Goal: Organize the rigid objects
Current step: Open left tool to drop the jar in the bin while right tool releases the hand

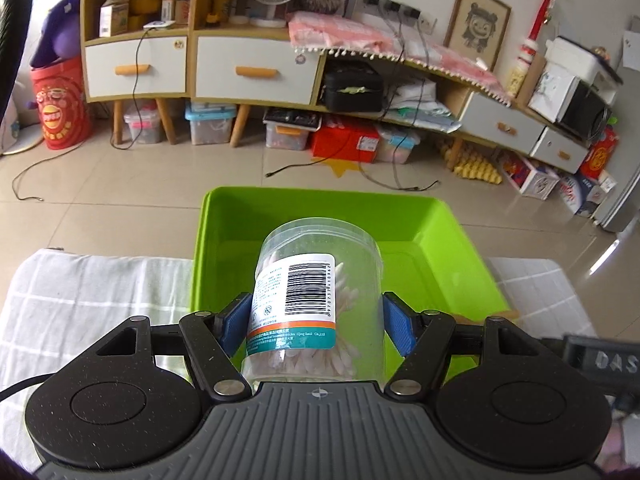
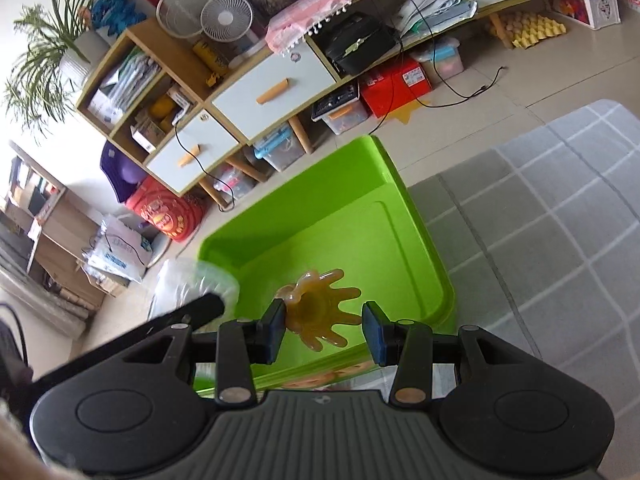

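Left tool (image 1: 316,322) clamped the swab jar (image 1: 316,300) above the green bin (image 1: 460,240); I judged placement the step in hand. Right tool (image 2: 324,330) stood open around an amber hand-toy (image 2: 320,312) in the bin. Next: lower, release.

The right gripper (image 2: 324,328) hangs over the near end of the green bin (image 2: 404,216), jaws apart. An amber hand-shaped toy (image 2: 320,312) lies between them, touching the left pad.
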`<state>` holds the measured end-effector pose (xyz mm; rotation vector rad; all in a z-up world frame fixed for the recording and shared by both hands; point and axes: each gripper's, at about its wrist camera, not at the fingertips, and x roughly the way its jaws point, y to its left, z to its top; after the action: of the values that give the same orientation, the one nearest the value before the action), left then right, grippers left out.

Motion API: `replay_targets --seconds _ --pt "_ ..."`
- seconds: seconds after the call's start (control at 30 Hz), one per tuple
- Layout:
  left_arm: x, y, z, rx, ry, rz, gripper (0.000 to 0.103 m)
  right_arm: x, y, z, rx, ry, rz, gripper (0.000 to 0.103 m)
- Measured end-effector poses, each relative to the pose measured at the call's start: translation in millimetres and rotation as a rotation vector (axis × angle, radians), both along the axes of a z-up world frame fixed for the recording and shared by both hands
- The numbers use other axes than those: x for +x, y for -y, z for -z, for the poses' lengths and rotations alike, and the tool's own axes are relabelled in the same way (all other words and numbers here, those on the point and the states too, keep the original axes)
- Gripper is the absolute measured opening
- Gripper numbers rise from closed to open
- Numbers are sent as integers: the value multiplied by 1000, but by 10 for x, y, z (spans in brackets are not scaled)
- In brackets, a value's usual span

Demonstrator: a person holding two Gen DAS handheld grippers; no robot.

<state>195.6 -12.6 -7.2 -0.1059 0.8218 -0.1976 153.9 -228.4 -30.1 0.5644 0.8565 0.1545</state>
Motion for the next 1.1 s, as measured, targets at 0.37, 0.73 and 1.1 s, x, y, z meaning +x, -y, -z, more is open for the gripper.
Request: replay_targets --seconds 0.37,0.73,1.1 --pt "-10 -14 280 29 -29 1 73 38 -64 73 -53 33 -37 16" --pt "-148 -29 140 -6 -26 13 92 -111 78 -166 -8 56 16 49" --pt "-482 5 -232 -8 21 6 98 -450 70 -513 -56 69 24 52"
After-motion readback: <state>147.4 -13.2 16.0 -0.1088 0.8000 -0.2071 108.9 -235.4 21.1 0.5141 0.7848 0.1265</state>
